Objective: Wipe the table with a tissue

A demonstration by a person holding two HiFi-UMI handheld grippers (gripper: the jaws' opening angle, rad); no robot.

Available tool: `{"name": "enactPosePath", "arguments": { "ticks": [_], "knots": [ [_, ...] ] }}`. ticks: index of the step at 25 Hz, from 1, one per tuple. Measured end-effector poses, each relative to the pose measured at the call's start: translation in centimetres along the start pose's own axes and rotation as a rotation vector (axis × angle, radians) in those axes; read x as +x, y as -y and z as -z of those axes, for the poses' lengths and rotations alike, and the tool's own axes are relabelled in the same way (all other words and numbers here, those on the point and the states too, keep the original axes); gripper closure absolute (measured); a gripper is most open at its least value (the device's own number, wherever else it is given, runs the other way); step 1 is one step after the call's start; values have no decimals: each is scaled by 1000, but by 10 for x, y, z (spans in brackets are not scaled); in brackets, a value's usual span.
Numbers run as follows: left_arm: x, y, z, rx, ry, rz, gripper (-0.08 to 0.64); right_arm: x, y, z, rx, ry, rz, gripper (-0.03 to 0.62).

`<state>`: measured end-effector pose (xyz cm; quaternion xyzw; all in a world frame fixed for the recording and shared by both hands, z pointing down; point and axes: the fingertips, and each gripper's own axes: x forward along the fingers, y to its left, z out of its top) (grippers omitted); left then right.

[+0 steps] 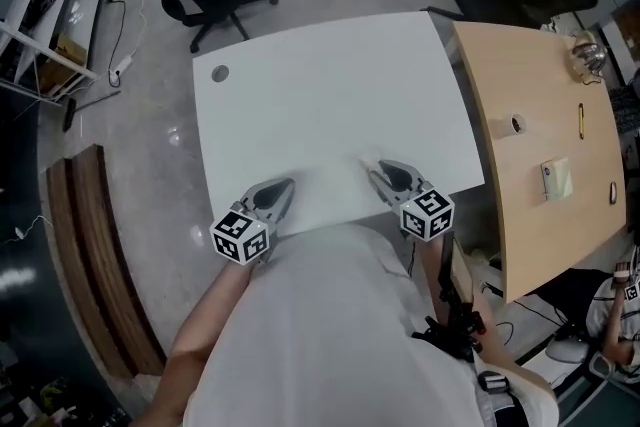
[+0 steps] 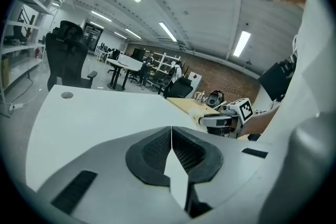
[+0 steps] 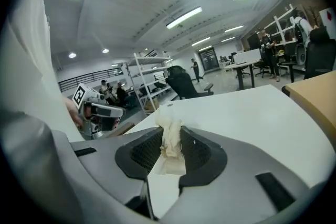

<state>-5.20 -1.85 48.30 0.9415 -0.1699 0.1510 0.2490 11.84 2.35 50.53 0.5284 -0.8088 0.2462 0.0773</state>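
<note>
Your right gripper [image 3: 170,132] has the tissue [image 3: 170,140] pinched between its jaws. The jaws are partly closed, squeezing a soft, crumpled wad that sticks up a little past the tips. So the picking-up part is done: the tissue is in your grip and not lying on the table. Your left gripper [image 2: 171,129] has its jaws shut tight together with nothing in them, so it is just along for the ride. In the head view both grippers sit at the near edge of the white table [image 1: 330,95], close to your body, left one on the left and right one on the right, a little way apart. The tissue seems to be held just above the near edge, but I cannot tell if it is touching the top. The table top looks bare and clean, with only a small round grey cap [image 1: 220,73] at the far left corner. No spill or dirty mark shows anywhere, so the pictures do not say how much wiping is done. The tissue does look scrunched and a bit yellowish, so it may have been used. My guess is that most of the top, out to the far side and the corners, may yet need wiping. The wooden table [image 1: 540,145] beside it is not part of your job.
</note>
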Motion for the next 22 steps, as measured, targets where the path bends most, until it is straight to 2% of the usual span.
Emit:
{"name": "enactPosePath", "arguments": {
  "ticks": [10, 22],
  "knots": [
    [-37, 34, 35, 14, 13, 10, 552, -68, -9, 0, 21, 98, 139, 489],
    [-71, 47, 47, 26, 55, 6, 552, -83, -46, 14, 27, 124, 155, 489]
  ]
}}
